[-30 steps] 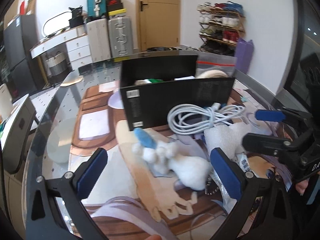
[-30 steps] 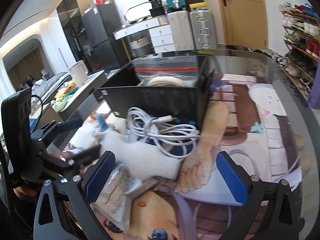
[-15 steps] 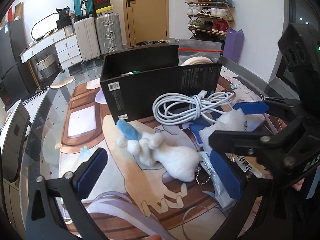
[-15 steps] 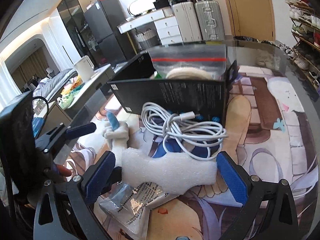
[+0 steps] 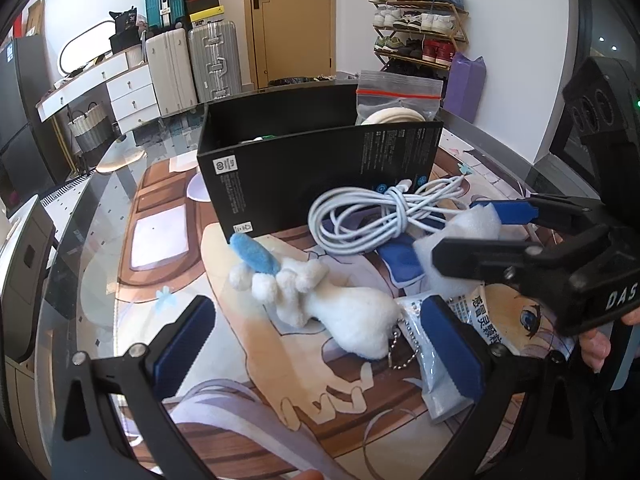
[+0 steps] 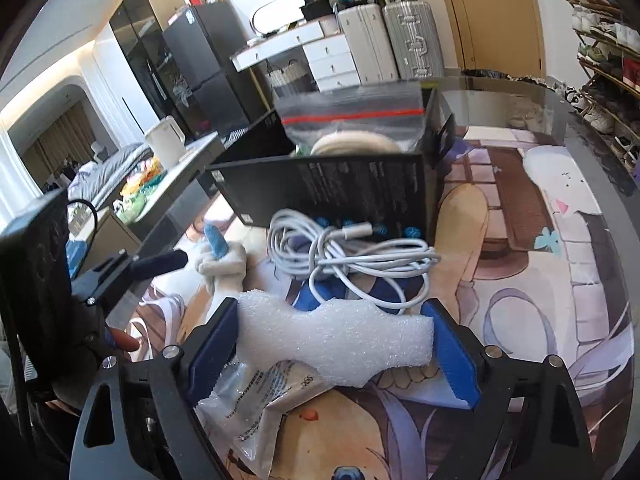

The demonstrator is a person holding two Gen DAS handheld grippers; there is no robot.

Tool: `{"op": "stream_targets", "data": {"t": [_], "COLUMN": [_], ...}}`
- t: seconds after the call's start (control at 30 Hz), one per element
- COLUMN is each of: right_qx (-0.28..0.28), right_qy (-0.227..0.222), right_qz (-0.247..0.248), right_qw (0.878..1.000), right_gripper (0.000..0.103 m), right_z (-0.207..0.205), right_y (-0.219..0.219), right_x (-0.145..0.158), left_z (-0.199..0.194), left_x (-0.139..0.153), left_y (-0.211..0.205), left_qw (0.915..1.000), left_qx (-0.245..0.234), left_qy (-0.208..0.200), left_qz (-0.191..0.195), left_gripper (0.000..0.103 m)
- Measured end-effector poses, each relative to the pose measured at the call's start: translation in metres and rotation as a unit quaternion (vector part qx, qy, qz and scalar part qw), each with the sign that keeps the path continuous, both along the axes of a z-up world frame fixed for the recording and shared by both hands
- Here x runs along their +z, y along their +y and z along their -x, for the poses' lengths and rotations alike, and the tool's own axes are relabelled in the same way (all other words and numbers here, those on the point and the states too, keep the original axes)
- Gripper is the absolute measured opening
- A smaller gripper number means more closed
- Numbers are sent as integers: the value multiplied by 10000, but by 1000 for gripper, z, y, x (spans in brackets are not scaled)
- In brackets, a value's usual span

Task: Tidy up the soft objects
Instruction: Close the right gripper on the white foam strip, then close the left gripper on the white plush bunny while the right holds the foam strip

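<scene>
A white plush toy with a blue ear lies on the printed mat, between the fingers of my open left gripper. It also shows in the right wrist view. My right gripper is shut on a white foam piece, also seen in the left wrist view. A coiled white cable lies in front of a black open box, which holds a zip bag with a cream object.
A clear printed packet lies under the foam; it also shows in the left wrist view. The round glass table's edge curves at left. Suitcases, drawers and a shoe rack stand beyond the table.
My right gripper has closed on the foam piece. My left gripper has drawn back slightly, so the plush toy sits farther ahead between its fingers.
</scene>
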State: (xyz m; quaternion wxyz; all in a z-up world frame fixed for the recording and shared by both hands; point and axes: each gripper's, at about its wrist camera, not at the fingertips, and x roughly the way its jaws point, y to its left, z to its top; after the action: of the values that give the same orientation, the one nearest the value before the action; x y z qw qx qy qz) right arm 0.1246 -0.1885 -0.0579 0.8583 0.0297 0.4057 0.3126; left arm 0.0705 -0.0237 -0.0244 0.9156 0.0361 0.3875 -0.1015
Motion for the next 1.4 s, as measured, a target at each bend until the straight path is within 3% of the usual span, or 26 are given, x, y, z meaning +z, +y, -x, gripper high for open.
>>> {"op": "stream_targets", "data": {"t": [0.43, 0.73, 0.83, 1.0, 1.07, 1.1, 1.4], "right_qx": [-166, -170, -157, -141, -133, -131, -120], "right_qy": [-353, -381, -380, -414, -430, -439, -496], "right_qz": [-380, -383, -378, -369, -367, -365, -345], "right_qw": [9985, 9984, 9984, 9984, 9983, 9983, 9981], "right_gripper": [91, 91, 91, 91, 91, 91, 91], "right_z": [4, 5, 4, 6, 7, 7, 10], "right_y": [-24, -27, -27, -28, -26, -25, -24], "right_x": [18, 19, 19, 19, 19, 19, 20], "left_z": [-25, -41, -39, -35, -34, -32, -23], "left_x": [-8, -15, -14, -11, -11, -10, -5], "left_y": [20, 20, 15, 11, 10, 10, 11], "left_qw": [9957, 9945, 9954, 9971, 9974, 9976, 9976], "left_qx": [467, 669, 639, 457, 412, 354, 267], "left_qy": [485, 656, 619, 491, 464, 434, 315], "left_qz": [630, 477, 363, 354, 375, 415, 547], "left_gripper": [103, 99, 92, 67, 62, 51, 38]}}
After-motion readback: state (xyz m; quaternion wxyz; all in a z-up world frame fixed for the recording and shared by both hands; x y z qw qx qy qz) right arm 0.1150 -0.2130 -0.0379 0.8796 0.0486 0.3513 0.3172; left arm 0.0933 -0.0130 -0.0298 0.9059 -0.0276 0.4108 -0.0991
